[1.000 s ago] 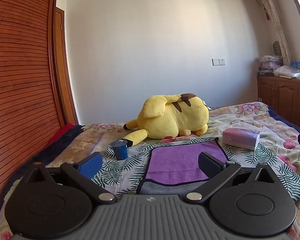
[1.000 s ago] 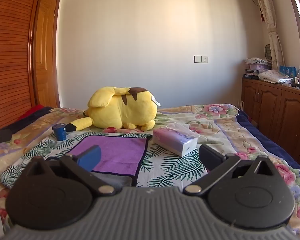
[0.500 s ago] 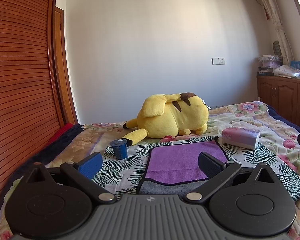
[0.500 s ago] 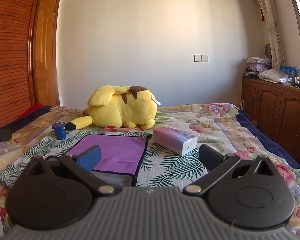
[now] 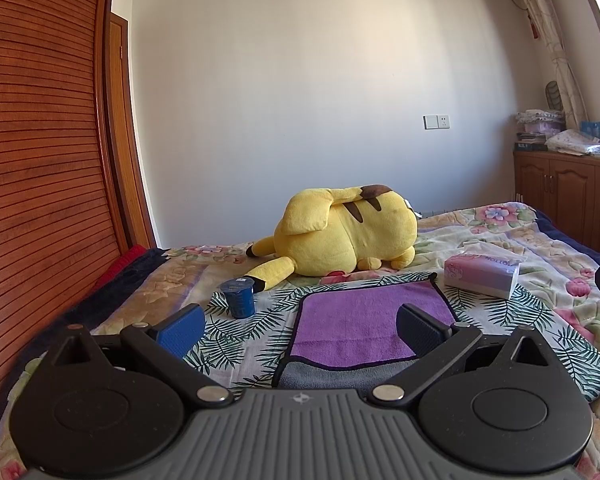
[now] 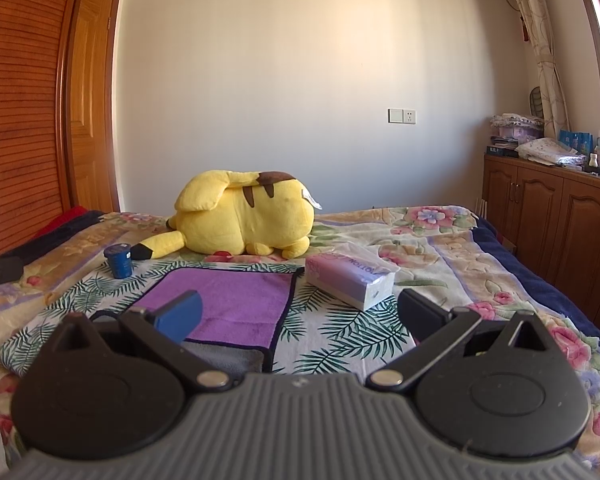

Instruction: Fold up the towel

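Toy: a yellow Pikachu plush (image 5: 345, 236) lies far back on the flowery bedspread (image 6: 439, 248).
Cup: a small blue cup (image 5: 238, 298) stands near its tail.
Box: a pink tissue box (image 6: 347, 280), right.

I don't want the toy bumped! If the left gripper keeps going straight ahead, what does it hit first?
Probably the purple towel, lying between the open left gripper fingers; the Pikachu plush sits farther back.

Cup (image 5: 238, 298) left of towel (image 5: 363, 330), tissue box (image 5: 481, 274) right; plush (image 5: 345, 236) behind.
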